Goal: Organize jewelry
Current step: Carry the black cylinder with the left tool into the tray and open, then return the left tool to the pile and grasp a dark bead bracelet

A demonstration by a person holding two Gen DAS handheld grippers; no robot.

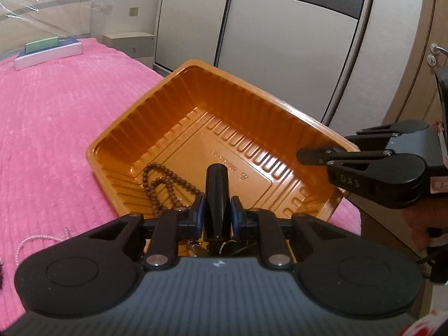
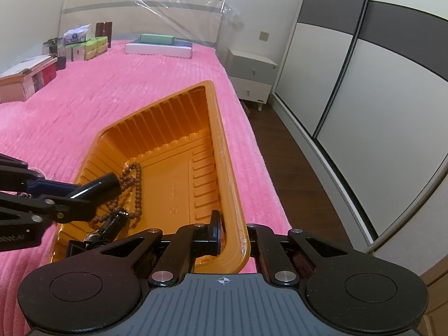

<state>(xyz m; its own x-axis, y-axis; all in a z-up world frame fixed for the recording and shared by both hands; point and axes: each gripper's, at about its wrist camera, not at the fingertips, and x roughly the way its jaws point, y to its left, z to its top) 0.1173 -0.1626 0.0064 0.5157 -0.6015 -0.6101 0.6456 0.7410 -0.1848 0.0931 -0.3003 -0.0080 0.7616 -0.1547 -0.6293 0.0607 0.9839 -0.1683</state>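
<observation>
An orange plastic tray (image 1: 196, 106) lies on the pink bedspread; it also shows in the right wrist view (image 2: 168, 128). A brown bead string (image 1: 159, 182) lies in it, also seen in the right wrist view (image 2: 134, 184). My left gripper (image 1: 217, 210) is shut on a black cylinder (image 1: 217, 193) and holds it over the tray's near end; the cylinder shows in the right wrist view (image 2: 98, 186). My right gripper (image 2: 233, 235) is shut on the tray's right rim (image 2: 238, 224). More dark items (image 2: 109, 228) lie in the tray.
A silver chain (image 1: 36, 239) lies on the bedspread left of the tray. Flat boxes (image 2: 159, 46) lie near the headboard, and several boxes (image 2: 81, 44) stand at the bed's far left. A nightstand (image 2: 250, 75) and a wardrobe (image 2: 364, 84) are to the right.
</observation>
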